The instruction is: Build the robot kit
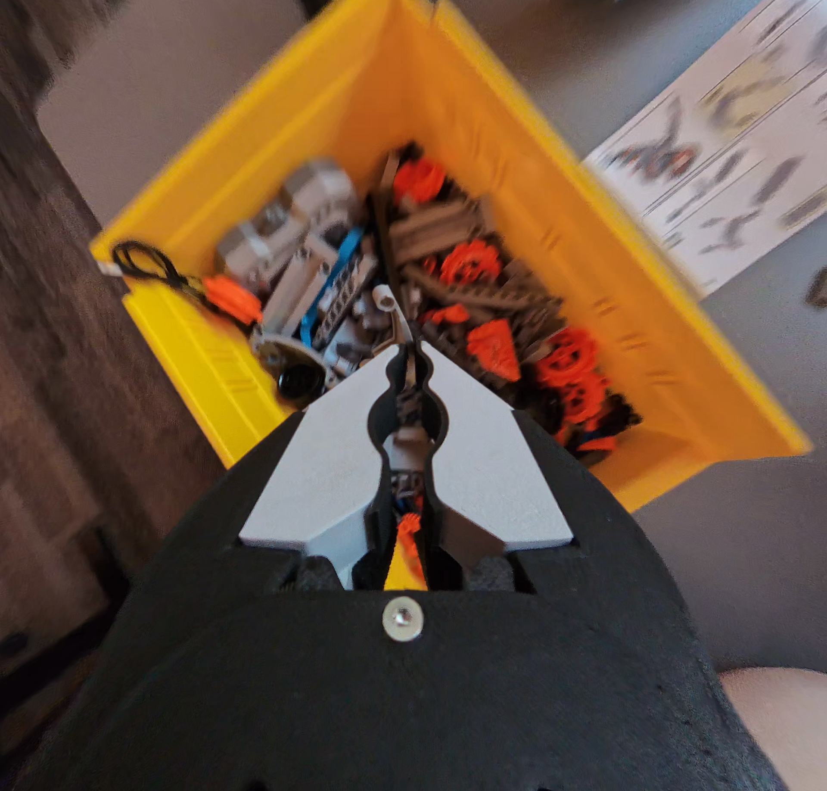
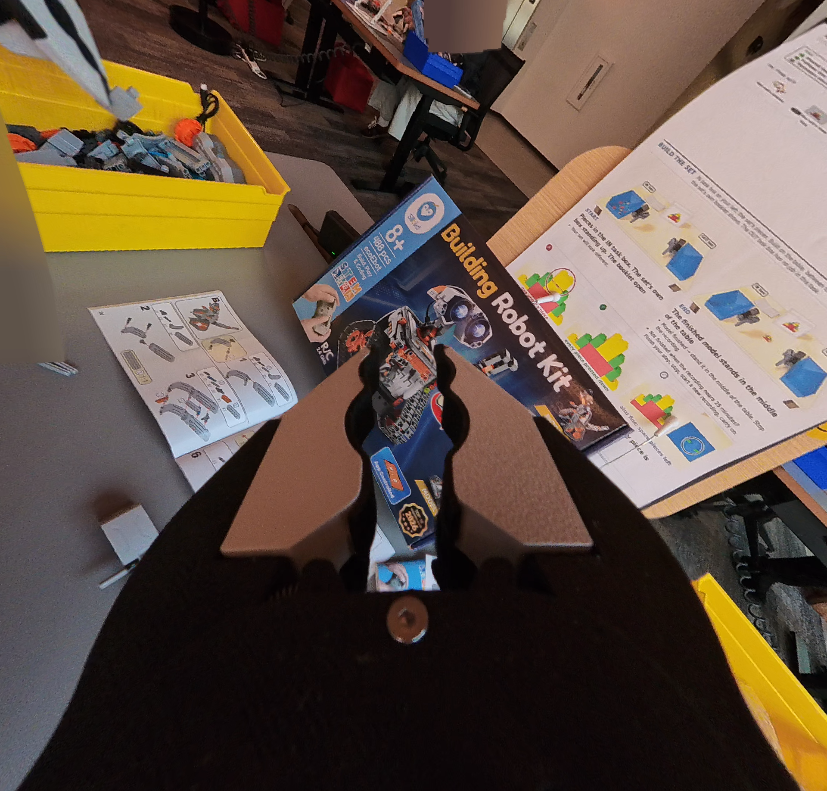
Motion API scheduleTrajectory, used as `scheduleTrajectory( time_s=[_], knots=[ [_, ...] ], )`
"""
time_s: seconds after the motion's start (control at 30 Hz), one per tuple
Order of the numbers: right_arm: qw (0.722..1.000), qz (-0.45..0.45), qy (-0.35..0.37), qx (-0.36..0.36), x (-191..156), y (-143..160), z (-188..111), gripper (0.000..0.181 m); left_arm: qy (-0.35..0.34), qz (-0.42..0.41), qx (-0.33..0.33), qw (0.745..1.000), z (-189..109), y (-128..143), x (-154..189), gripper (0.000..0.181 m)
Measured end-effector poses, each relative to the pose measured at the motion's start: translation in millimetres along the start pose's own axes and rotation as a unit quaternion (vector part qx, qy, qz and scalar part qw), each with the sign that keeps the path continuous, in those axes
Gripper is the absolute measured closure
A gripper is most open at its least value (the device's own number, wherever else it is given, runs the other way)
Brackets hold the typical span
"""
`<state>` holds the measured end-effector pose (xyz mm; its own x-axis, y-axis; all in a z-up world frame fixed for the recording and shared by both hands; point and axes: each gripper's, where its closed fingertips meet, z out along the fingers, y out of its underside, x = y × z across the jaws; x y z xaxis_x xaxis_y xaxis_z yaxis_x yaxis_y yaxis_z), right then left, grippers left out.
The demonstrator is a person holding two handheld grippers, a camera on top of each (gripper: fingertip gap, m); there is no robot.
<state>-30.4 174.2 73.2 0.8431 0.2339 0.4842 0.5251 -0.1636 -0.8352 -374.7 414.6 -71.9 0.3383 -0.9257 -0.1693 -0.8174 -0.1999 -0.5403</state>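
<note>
Over the yellow bin (image 1: 447, 98) of building pieces (image 1: 452, 254), the left gripper (image 1: 414, 344) pinches a thin white piece (image 1: 388, 306) between nearly closed jaws. At three o'clock lies an instruction booklet (image 1: 725, 143). Above the kit box (image 2: 447, 322), the right gripper (image 2: 405, 357) hangs empty, jaws slightly parted, the booklet at nine o'clock.

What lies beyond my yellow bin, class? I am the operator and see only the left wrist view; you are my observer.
Observer: A blue robot-kit box sits on the grey table, ahead of the right hand-held gripper.
Operator: Is that one holding anything?
Observer: No, its jaws stand apart, empty.
Operator: How does mine look from there?
Observer: The left hand-held gripper holds a grey piece above the yellow bin.
</note>
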Motion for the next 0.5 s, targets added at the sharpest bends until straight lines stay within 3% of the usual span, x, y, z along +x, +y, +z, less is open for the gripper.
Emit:
scheduleTrajectory(
  time_s=[0.13,0.23,0.3,0.4,0.5],
  knots=[
    [0.999,0.005,-0.036,0.029,-20.9,-17.8,8.3,0.158,0.093,0.032,0.17,0.981,-51.9,-77.6,61.9,0.18],
    [0.991,0.051,-0.101,0.078,-50.9,-41.2,20.2,0.158,0.221,0.057,0.283,0.932,-88.2,-129.9,131.3,0.18],
    [0.969,0.113,-0.183,0.122,-80.8,-60.4,27.1,0.158,0.311,0.051,0.338,0.887,-107.6,-155.7,169.7,0.18],
    [0.916,0.218,-0.294,0.162,-115.5,-80.6,34.1,0.156,0.408,0.035,0.349,0.843,-114.7,-170.7,204.3,0.18],
    [0.873,0.296,-0.338,0.189,-126.4,-89.5,41.7,0.148,0.461,0.04,0.327,0.824,-113.7,-168.5,224.1,0.18]
  ],
)
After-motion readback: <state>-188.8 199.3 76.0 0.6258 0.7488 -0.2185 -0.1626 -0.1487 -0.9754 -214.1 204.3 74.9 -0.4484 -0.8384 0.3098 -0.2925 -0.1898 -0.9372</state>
